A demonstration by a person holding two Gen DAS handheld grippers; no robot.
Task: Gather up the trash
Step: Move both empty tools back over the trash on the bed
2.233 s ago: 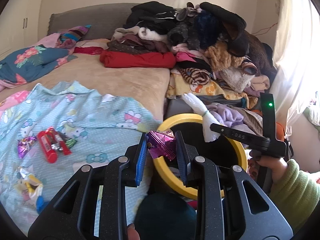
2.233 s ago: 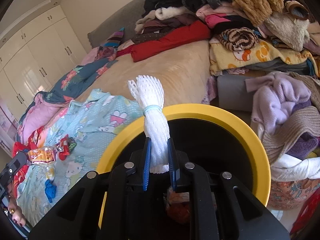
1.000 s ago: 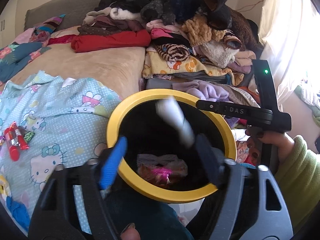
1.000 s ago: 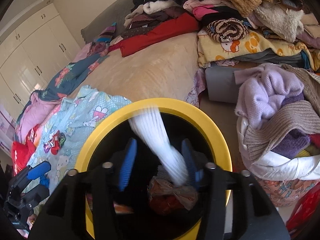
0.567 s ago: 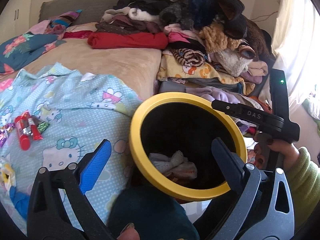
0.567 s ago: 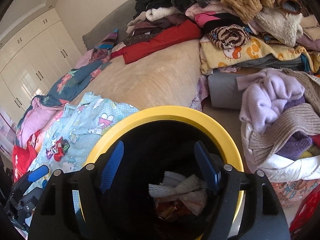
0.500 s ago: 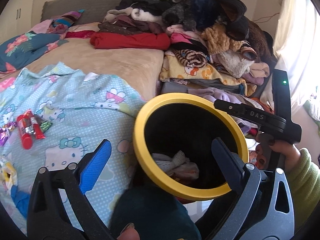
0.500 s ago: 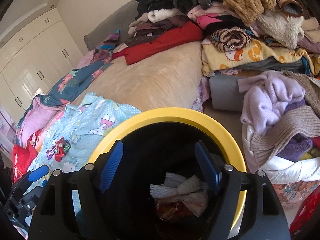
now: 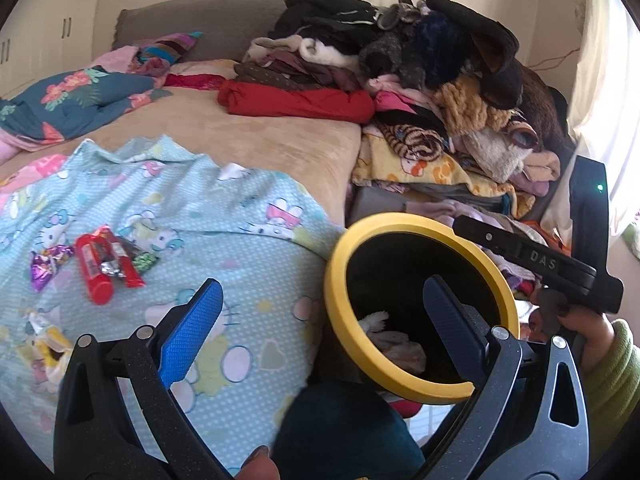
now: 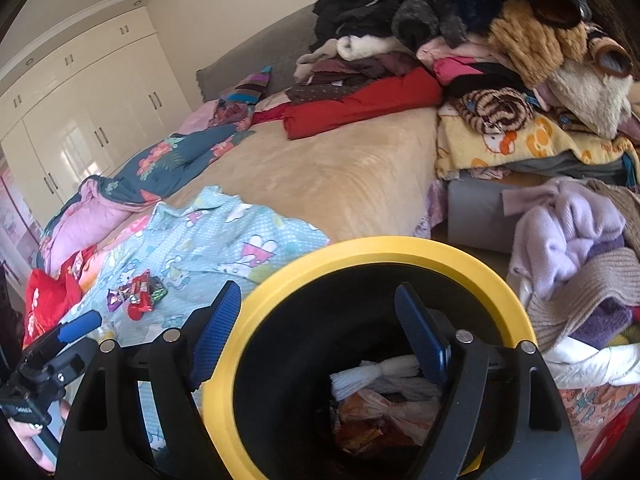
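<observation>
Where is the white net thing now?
The white net lies inside the yellow-rimmed bin, on top of the wrappers, low in the right wrist view.

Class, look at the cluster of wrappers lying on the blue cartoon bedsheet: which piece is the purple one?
The purple foil wrapper, at the cluster's left end in the left wrist view; the red wrappers beside it are red and longer.

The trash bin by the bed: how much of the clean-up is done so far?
Partly done. The bin already holds white foam netting and crumpled wrappers. Nothing is in hand: the left gripper and right gripper are both open and empty, the right one's fingers having just been opening. Left: red wrappers and other scraps on the blue sheet.
</observation>
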